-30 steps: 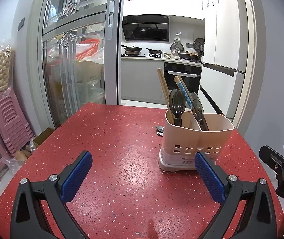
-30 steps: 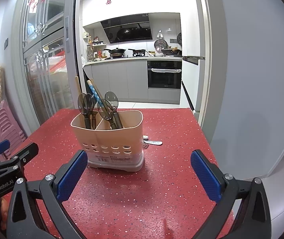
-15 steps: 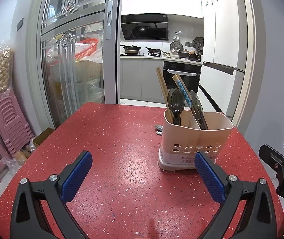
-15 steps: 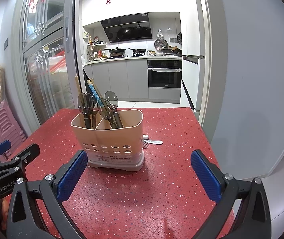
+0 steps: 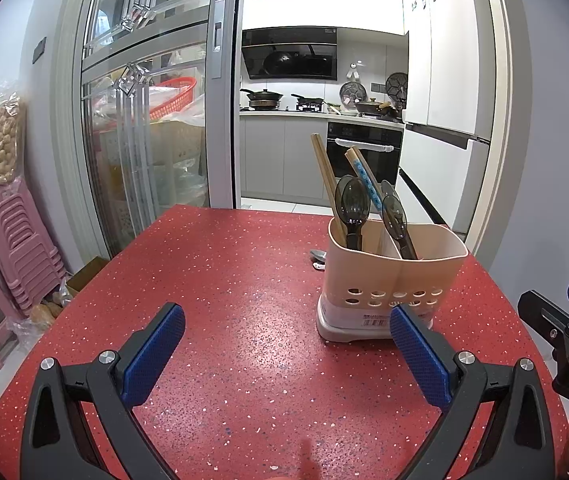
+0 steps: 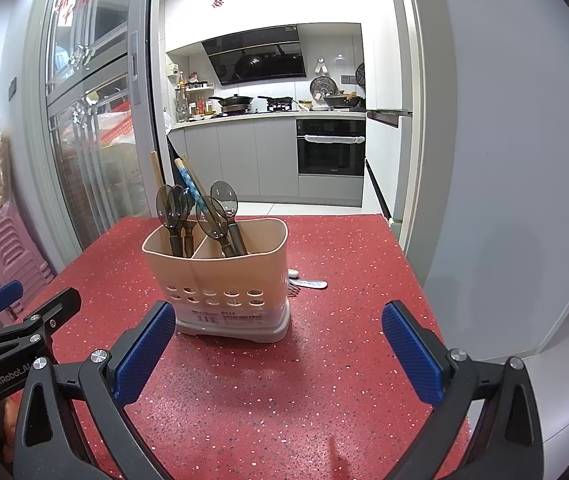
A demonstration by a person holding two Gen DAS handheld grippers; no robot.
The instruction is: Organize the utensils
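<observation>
In the left wrist view, the beige plastic two-compartment utensil holder with a perforated lower band [image 5: 394, 280] stands upright right of centre on the red speckled counter [image 5: 220, 288]. Dark translucent plastic spoons [image 5: 351, 208] and wooden chopsticks [image 5: 324, 176] rise from it, bowls up, leaning toward the upper left of the frame. By this showing the sorting looks largely done — yet a small silvery utensil [image 5: 318, 257] lies flat on the counter just behind the holder's left side, mostly hidden, so at least one piece seems left to collect. The left gripper [image 5: 284, 344] hangs low in the frame with its blue-padded fingers spread wide, holding nothing; the holder sits just beyond its right finger. The right gripper [image 5: 564, 320] shows at the right edge, only partly in frame.

In the right wrist view, the holder sits centre-left, and its two compartments read clearly: a cluster of spoons and the chopsticks in the left one, two more spoons in the right one. The stray piece appears as a pale flat handle [image 6: 308, 283] on the counter, just beside the holder's right base — its head is hidden behind the holder. The right gripper is likewise spread wide and empty, low in the frame, short of the holder.
</observation>
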